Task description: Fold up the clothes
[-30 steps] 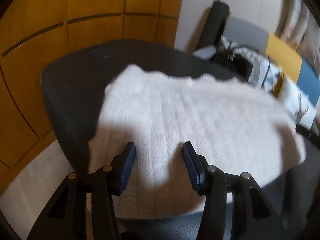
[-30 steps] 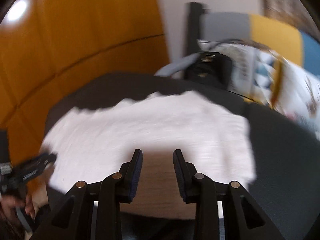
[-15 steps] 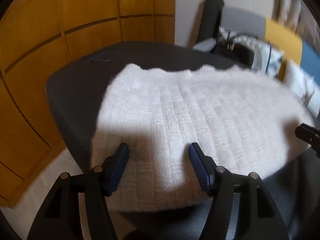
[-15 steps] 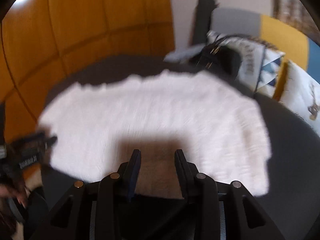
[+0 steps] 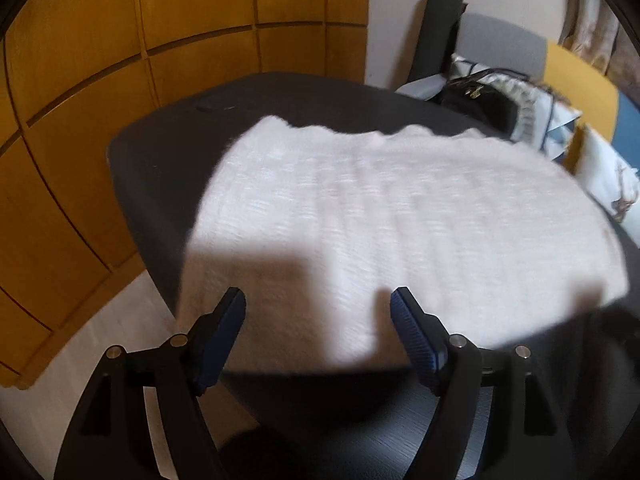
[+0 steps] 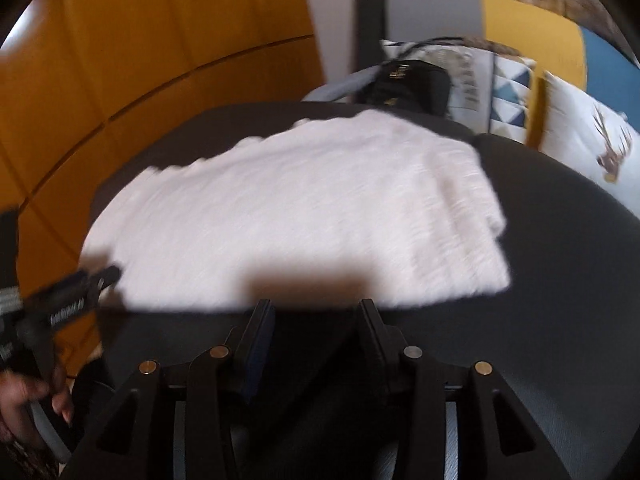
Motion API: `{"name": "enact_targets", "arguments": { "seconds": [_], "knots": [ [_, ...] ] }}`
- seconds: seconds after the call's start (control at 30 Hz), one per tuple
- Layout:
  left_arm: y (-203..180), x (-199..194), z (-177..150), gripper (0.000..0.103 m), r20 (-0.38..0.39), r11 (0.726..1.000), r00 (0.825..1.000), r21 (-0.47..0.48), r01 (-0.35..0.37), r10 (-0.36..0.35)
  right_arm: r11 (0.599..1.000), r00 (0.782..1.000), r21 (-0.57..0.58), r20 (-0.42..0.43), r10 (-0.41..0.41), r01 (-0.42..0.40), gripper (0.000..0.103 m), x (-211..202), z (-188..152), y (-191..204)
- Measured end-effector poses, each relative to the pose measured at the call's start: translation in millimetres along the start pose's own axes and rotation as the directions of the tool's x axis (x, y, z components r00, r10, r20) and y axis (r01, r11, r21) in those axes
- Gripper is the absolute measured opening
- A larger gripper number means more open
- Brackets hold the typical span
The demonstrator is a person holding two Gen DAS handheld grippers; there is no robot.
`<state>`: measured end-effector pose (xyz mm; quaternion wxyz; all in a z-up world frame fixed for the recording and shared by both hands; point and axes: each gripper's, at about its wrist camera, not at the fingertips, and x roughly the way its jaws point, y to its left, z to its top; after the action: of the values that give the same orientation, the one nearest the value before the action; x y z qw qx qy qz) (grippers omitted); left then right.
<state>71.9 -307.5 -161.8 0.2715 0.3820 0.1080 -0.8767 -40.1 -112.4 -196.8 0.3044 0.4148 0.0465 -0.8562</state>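
White knit sweater (image 5: 380, 216) lies flat on the dark table (image 5: 160, 152), long axis running left-right across both tools: left gripper (image 5: 318, 312), jaws wide apart, sits over its near-left hem, right gripper (image 6: 316, 312), also apart w/ nothing held, just short of the near edge

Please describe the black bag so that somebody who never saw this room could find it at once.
Find the dark table with the white knit on it. Just past its far edge, beside the grey chair back, sits the bag. It is the only black item among pale patterned cushions, and has a small gold clasp.
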Motion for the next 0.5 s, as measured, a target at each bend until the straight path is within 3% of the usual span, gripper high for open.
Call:
{"name": "enact_targets", "arguments": {
  "seconds": [0.23,0.5],
  "knots": [
    [-37,-56,-6,0.078,0.038,0.998,0.998,0.051,0.043,-0.045,0.998,0.998,-0.008,0.013,0.068,-0.068,0.043,-29,-25,20],
    [-63,-97,-2,0.078,0.070,0.996,0.997,0.080,0.027,-0.033,0.997,0.995,-0.079,0.097,0.026,-0.019,0.044,-79,-19,40]
  ]
}}
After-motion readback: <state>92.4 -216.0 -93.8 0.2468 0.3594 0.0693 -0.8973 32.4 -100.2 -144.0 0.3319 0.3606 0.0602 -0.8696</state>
